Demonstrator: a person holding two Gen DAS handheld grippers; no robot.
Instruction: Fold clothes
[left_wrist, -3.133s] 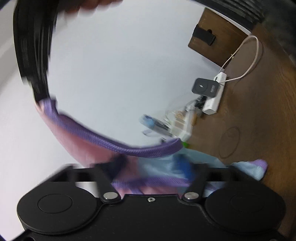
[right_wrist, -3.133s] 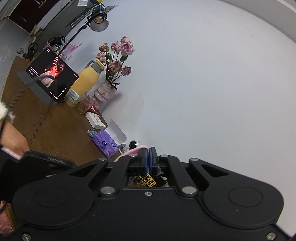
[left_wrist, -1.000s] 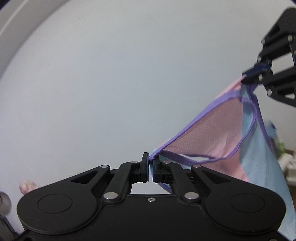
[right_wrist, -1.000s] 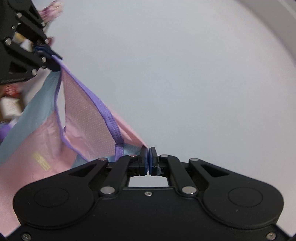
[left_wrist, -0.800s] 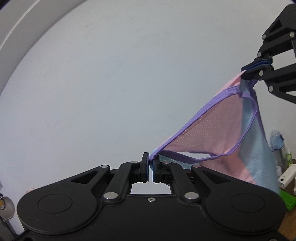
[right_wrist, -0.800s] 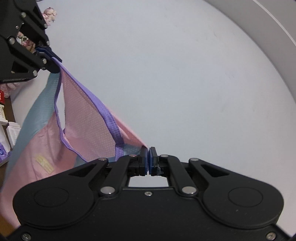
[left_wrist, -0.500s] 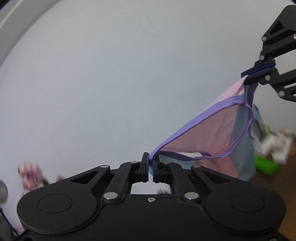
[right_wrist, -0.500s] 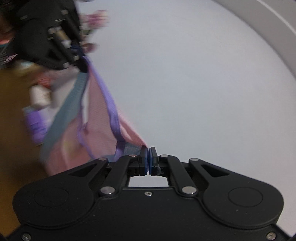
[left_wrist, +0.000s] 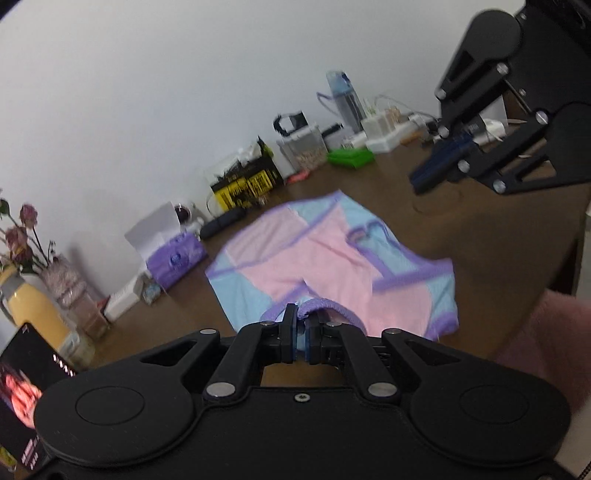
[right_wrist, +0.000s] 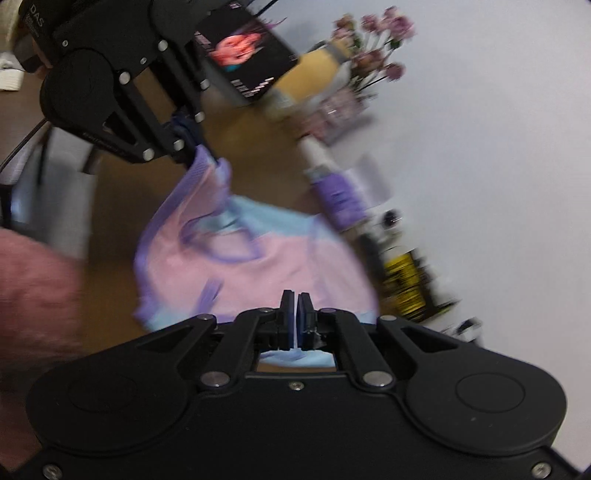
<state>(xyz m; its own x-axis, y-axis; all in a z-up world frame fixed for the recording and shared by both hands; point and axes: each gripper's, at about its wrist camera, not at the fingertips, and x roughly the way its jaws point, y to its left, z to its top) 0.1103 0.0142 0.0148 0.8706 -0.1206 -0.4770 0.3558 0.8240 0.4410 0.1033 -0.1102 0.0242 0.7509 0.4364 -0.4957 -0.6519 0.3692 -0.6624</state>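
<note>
A pink and light-blue sleeveless top (left_wrist: 325, 266) with purple trim lies spread on the brown table (left_wrist: 480, 240), blurred by motion. My left gripper (left_wrist: 302, 321) is shut on a purple strap at the top's near edge. The right wrist view shows the same left gripper (right_wrist: 186, 147) with the strap rising to its tips. My right gripper (right_wrist: 296, 314) is shut, with the top (right_wrist: 258, 266) right in front and light-blue cloth behind its pads. In the left wrist view the right gripper (left_wrist: 419, 182) hovers above the table; cloth at its tips cannot be made out there.
Along the wall stand a purple tissue pack (left_wrist: 176, 260), a yellow-black box (left_wrist: 245, 181), a green cloth (left_wrist: 351, 157), a water bottle (left_wrist: 345, 99) and a vase of flowers (left_wrist: 22, 236). A tablet (left_wrist: 18, 387) glows at left. A pink sleeve (left_wrist: 546, 332) is by the table's right edge.
Both grippers have dropped from high in front of the wall down to the table. The top, which hung stretched between them, now lies spread on the tabletop.
</note>
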